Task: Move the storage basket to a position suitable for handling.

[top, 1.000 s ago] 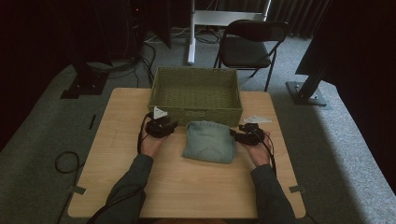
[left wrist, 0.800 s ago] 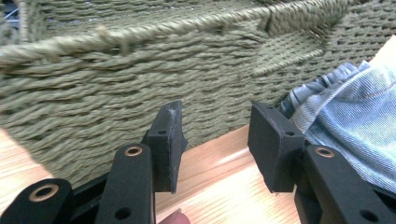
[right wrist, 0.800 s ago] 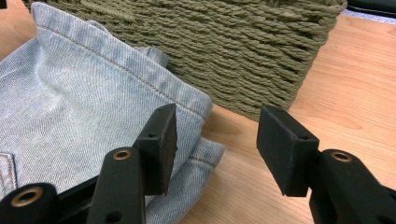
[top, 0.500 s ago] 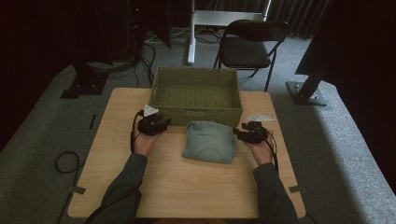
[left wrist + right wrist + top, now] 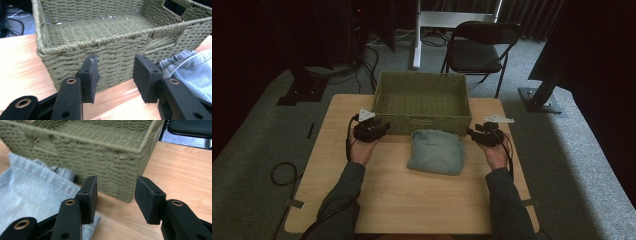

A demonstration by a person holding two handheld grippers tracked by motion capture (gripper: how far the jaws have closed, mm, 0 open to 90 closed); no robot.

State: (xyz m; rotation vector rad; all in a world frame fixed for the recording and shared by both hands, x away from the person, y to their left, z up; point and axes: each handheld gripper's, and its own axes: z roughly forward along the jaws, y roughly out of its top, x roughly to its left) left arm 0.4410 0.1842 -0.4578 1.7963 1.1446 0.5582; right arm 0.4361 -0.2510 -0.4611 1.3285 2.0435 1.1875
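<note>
Woven basket blocks ahead; bare table lies open near the person.

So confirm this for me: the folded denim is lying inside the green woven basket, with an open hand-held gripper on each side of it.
Not quite. The folded denim lies on the table, in front of the green woven basket, not inside it; the high view shows this. The left hand-held gripper and right hand-held gripper do flank it, both open.
</note>
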